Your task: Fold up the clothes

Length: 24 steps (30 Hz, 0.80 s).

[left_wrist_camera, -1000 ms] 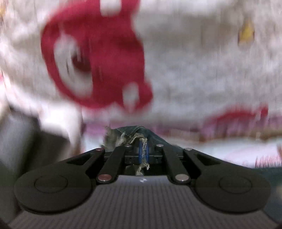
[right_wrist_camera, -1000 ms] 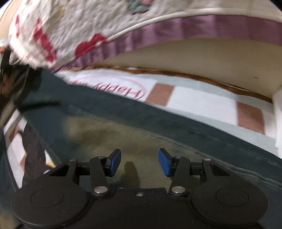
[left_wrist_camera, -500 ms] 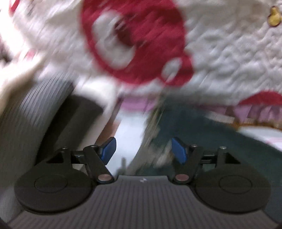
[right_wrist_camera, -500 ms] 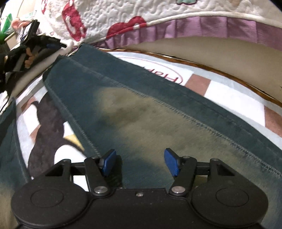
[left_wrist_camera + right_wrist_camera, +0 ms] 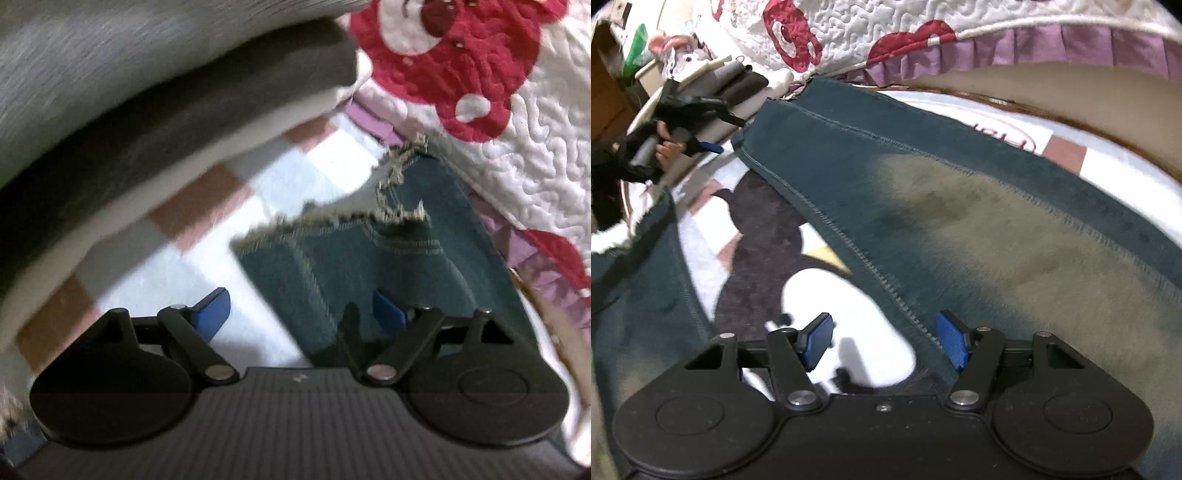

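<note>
- Denim jeans [image 5: 960, 206] lie spread across the printed sheet [image 5: 1108, 158], one leg running from near your right gripper up toward the quilt [image 5: 886, 22].
- Your right gripper [image 5: 886, 341] hangs low over the inner seam of that leg, with its blue pads [image 5: 951, 345] spread apart and nothing between them; one pad is over the denim, the other over the white patch of the sheet's print.
- Your left gripper [image 5: 301, 312] is also spread wide and holds nothing; its right pad is over the jeans [image 5: 369, 266], its left pad [image 5: 212, 308] over the bare sheet [image 5: 207, 236].
- From the left wrist camera you see the frayed hem [image 5: 332, 218] of the leg lying flat just ahead of the fingers, its far corner reaching close to the quilt's [image 5: 517, 92] purple ruffle.
- A stack of grey folded cloth [image 5: 147, 92] fills the upper left of that view, blurred.
- From the right wrist camera your left gripper [image 5: 713, 147] shows far off beside the hem end, held in a hand [image 5: 666, 147].
- A second stretch of denim [image 5: 646, 295] lies at the left edge of that view, apart from the first leg.
</note>
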{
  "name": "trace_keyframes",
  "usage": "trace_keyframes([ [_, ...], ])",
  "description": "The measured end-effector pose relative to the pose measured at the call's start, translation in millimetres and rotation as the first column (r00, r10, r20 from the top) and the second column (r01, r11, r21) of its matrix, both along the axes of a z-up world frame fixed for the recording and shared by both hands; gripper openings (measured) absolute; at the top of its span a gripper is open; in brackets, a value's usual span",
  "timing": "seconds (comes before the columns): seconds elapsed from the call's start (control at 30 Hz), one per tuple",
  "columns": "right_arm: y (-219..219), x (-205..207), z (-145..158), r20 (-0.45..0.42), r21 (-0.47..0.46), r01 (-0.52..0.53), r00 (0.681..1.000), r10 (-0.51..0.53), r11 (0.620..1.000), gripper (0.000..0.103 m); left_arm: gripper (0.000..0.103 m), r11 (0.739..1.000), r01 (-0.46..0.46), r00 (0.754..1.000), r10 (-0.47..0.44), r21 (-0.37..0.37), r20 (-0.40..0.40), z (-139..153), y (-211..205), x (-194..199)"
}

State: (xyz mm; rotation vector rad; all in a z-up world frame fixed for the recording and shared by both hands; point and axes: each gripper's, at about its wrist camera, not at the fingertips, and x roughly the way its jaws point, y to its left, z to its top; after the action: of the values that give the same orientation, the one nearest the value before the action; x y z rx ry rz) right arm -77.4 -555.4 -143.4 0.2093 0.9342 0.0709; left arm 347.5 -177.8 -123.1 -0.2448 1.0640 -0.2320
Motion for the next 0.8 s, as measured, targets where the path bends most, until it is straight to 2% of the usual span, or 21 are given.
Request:
trace_keyframes([
  [0.1,-3,-12,9,-0.007,-0.005,0.017,1.000,-0.018,1.000,0.067,0.092,0.997,0.025,0.997,-0.030,0.079,0.064,-2,-20,4],
  [0.2,-7,-24,17,-0.015,-0.020,0.034,0.999,-0.035,0.999,0.067,0.091,0.990,0.022,0.992,-0.038,0.137,0.118,-4,-31,3],
  [0.23,-9,-29,17,-0.023,-0.043,0.040,0.999,-0.041,0.998,0.067,0.065,0.987,0.014,0.989,-0.037,0.158,0.144,-3,-34,1],
  [0.27,-11,-34,17,-0.033,-0.064,0.047,0.998,-0.049,0.997,0.067,0.006,0.980,0.011,0.982,-0.048,0.198,0.184,0,-38,-3],
  [0.37,-15,-46,10,-0.073,-0.115,0.064,0.995,-0.073,0.991,0.067,0.005,0.940,0.040,0.950,-0.141,0.338,0.280,14,-54,-16],
  [0.47,-17,-54,-1,-0.102,-0.135,0.064,0.992,-0.079,0.989,0.067,0.005,0.886,0.049,0.903,-0.236,0.460,0.358,29,-67,-28],
  [0.57,-15,-57,-6,-0.097,-0.135,0.067,0.992,-0.081,0.989,0.067,0.005,0.881,0.037,0.859,-0.269,0.471,0.436,59,-61,-37],
  [0.63,-15,-58,-7,-0.090,-0.126,0.071,0.993,-0.082,0.990,0.068,0.005,0.863,0.043,0.845,-0.300,0.503,0.443,66,-59,-40],
  [0.7,-15,-58,-8,-0.082,-0.117,0.074,0.993,-0.083,0.990,0.069,0.005,0.858,0.050,0.867,-0.291,0.510,0.405,60,-53,-39],
  [0.8,-15,-58,-8,-0.073,-0.102,0.080,0.993,-0.088,0.992,0.069,0.005,0.884,0.054,0.934,-0.210,0.465,0.290,32,-37,-25],
])
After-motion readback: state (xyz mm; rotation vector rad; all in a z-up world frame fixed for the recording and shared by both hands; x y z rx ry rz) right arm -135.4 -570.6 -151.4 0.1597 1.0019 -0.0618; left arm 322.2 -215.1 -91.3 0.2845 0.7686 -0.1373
